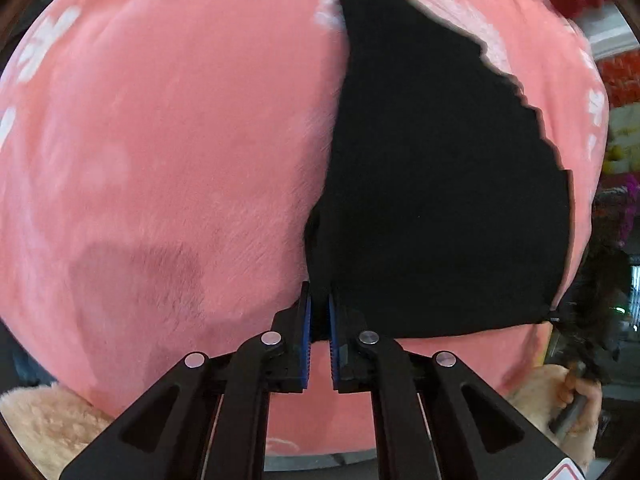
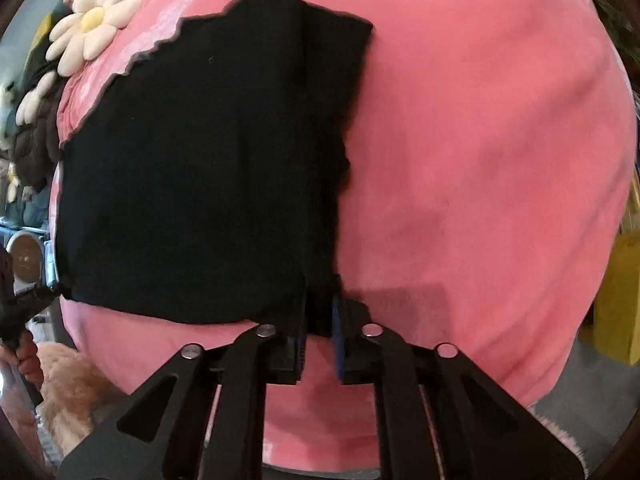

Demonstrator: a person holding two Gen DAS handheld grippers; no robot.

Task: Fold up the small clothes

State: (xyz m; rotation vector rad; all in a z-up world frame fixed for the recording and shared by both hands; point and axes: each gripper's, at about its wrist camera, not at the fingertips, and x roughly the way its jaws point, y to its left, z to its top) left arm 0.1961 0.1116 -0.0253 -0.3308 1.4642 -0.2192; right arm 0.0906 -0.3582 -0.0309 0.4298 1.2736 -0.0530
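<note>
A small black garment (image 1: 440, 184) with a scalloped edge lies on a pink fleece blanket (image 1: 160, 140). My left gripper (image 1: 319, 316) is shut on the garment's near left corner, blue pads pinching the cloth. In the right wrist view the same garment (image 2: 192, 176) spreads to the left, with a folded strip along its right side. My right gripper (image 2: 318, 316) is shut on the garment's near right corner. The other gripper and the hand holding it show at the far left edge (image 2: 20, 320).
The pink blanket (image 2: 480, 160) covers a rounded surface. White daisy-shaped cushions (image 2: 94, 20) lie at its far left. A beige furry fabric (image 1: 44, 420) sits at the near edge. A yellow box (image 2: 616, 300) stands to the right.
</note>
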